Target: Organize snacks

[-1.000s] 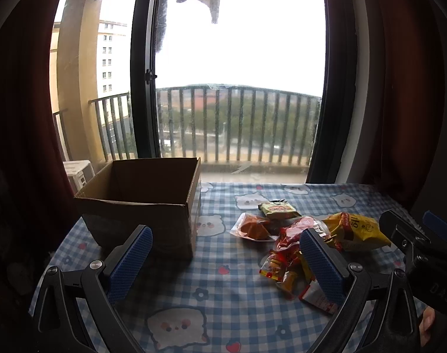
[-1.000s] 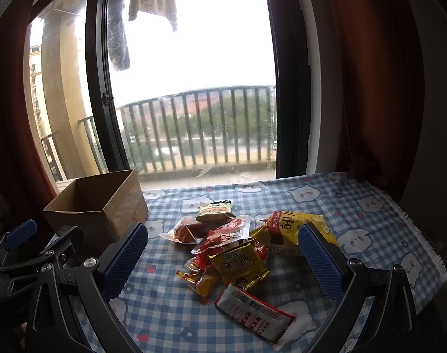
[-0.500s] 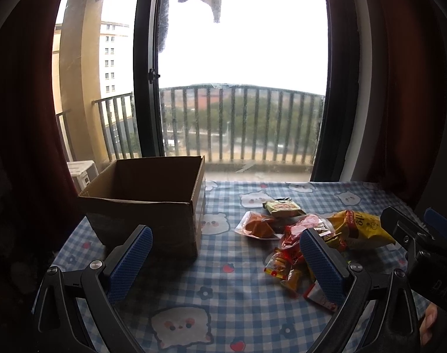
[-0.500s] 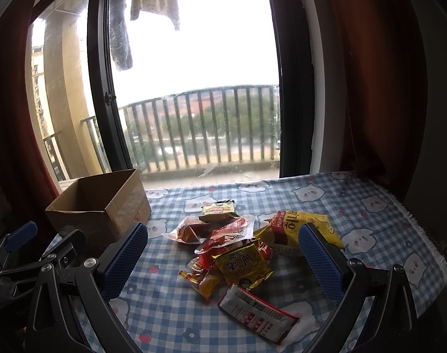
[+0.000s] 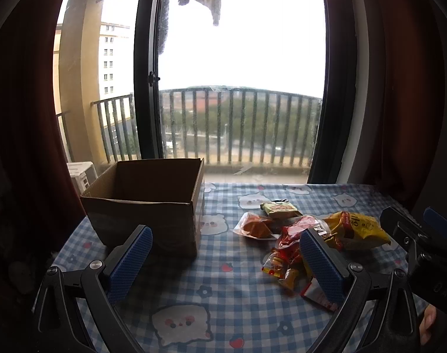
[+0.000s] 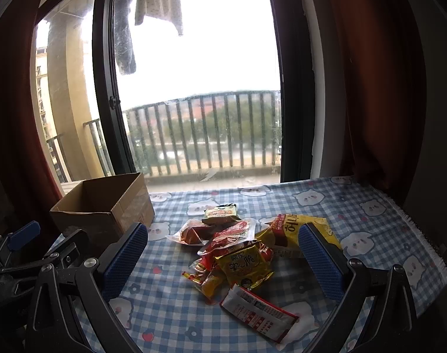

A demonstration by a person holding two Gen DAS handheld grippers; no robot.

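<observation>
Left gripper (image 5: 223, 261) jaws spread wide, holding nothing; cardboard box (image 5: 147, 203) just ahead of its left jaw. Right gripper (image 6: 223, 257) jaws also spread, empty; snack pile (image 6: 241, 253) lies between and ahead of them on checkered tablecloth (image 6: 370, 214).

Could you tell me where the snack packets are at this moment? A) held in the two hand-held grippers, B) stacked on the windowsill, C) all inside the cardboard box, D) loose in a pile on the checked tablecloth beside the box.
D: the snack packets lie heaped on the checked tablecloth, to the right of the open cardboard box, and both the left hand-held gripper and the right hand-held gripper are open and hold nothing.
</observation>
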